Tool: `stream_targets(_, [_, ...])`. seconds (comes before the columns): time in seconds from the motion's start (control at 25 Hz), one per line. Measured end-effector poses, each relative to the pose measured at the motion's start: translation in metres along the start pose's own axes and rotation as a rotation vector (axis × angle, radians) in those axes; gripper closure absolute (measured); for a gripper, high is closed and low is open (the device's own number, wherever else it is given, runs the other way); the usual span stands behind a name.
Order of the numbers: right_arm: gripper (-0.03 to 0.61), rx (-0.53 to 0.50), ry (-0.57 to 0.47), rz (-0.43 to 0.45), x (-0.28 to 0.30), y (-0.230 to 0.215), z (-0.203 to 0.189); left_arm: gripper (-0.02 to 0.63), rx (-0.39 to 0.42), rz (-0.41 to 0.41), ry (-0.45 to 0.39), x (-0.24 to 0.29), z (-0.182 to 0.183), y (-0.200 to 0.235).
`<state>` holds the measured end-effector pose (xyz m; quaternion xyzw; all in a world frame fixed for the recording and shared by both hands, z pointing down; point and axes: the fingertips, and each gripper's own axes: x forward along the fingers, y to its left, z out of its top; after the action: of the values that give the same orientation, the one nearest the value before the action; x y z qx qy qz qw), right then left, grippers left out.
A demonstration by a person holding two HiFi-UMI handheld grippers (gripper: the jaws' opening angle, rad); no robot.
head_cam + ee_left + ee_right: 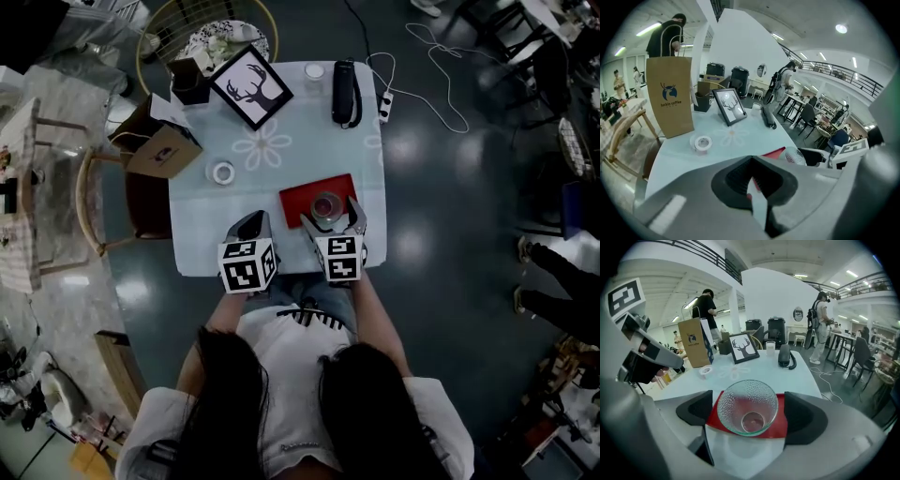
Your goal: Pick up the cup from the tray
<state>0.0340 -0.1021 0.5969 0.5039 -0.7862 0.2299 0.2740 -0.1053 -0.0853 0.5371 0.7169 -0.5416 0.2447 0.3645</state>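
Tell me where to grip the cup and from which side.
Grip the cup by its side walls below the flared rim, from the near table edge. It stands upright on the tray; the right hand-held gripper has open jaws flanking it.

Your head view is dim and blue-tinted; overhead lamps leave soft white glare patches on the glossy dark floor (410, 150) beside the pale square counter (309, 141). Both gripper views are brighter, lit by long white ceiling strip lights (853, 273), with heavy fisheye bending and black corners. Your left hand-held gripper (751, 161) is blurred up close; the clear dimpled glass cup (747, 406) looks sharp.
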Motion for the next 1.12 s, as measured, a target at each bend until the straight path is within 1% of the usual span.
stream_targets(0.08, [0.078, 0.002, 0.008, 0.02, 0.003, 0.0, -0.001, 0.614, 0.006, 0.004, 0.007, 0.003, 0.0, -0.003])
stream_targets(0.24, [0.095, -0.015, 0.022, 0.031, 0.009, 0.001, -0.002, 0.614, 0.01, 0.013, 0.032, 0.007, -0.006, -0.005])
stream_targets(0.28, [0.106, -0.02, 0.025, 0.034, 0.01, 0.002, -0.001, 0.614, 0.012, 0.015, 0.037, 0.007, -0.007, -0.006])
stream_targets(0.36, [0.148, -0.029, 0.032, 0.043, 0.012, 0.002, 0.001, 0.614, 0.017, 0.016, 0.049, 0.01, -0.01, -0.007])
stream_targets(0.4, [0.155, -0.034, 0.038, 0.049, 0.013, 0.002, 0.001, 0.614, 0.019, 0.015, 0.056, 0.012, -0.011, -0.007])
stream_targets(0.56, [0.156, -0.046, 0.054, 0.057, 0.014, 0.003, -0.001, 0.614, 0.025, 0.018, 0.065, 0.015, -0.013, -0.006])
stream_targets(0.72, [0.156, -0.062, 0.033, 0.054, 0.009, -0.001, 0.008, 0.614, 0.012, 0.027, 0.067, 0.016, -0.013, -0.005])
stream_targets(0.88, [0.158, -0.082, -0.004, 0.043, 0.002, -0.011, 0.027, 0.612, 0.004, 0.032, 0.066, 0.016, -0.013, -0.008])
stream_targets(1.12, [0.16, -0.116, -0.018, 0.036, 0.008, -0.028, 0.056, 0.614, -0.008, 0.04, 0.063, 0.02, -0.011, -0.012])
